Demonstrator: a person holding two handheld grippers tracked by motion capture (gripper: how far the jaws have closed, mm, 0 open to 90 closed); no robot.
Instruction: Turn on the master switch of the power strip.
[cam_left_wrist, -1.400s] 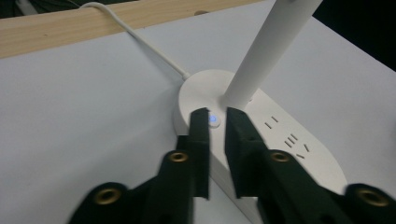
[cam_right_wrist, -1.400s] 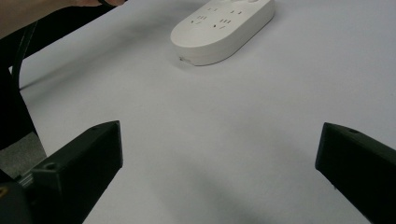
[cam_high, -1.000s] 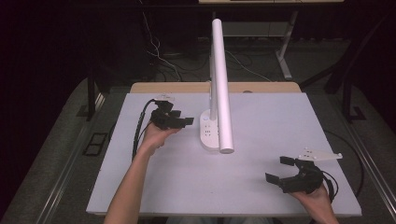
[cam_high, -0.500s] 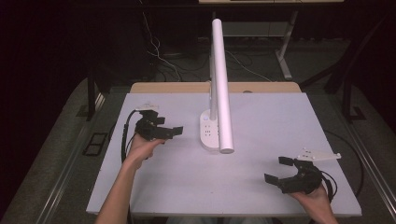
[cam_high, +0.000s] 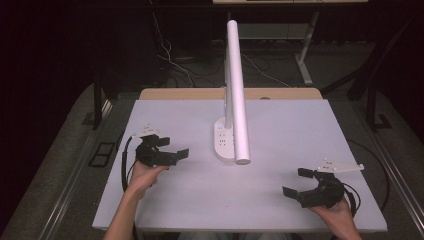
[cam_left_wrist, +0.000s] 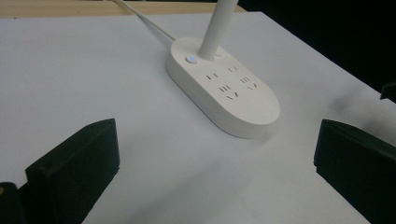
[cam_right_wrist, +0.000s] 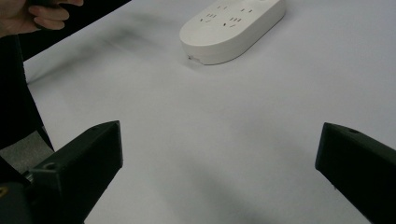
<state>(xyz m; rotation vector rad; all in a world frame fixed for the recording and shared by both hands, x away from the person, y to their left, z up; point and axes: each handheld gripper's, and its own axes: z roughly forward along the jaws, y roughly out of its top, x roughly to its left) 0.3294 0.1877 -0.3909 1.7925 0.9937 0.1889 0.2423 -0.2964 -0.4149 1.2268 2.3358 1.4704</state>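
One lamp (cam_high: 235, 90) stands between two wide-spread tongs, left (cam_high: 172, 150), right (cam_high: 297, 182).

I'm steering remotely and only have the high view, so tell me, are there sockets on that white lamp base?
Observer: Yes. The left gripper view shows socket slots on top of the lamp base.
Operator: Is there a button on it?
Observer: A small round button sits beside the foot of the lamp's post, glowing faintly blue.
Operator: Does a cable leave the base?
Observer: A white cable runs from its far end toward the table's back edge.
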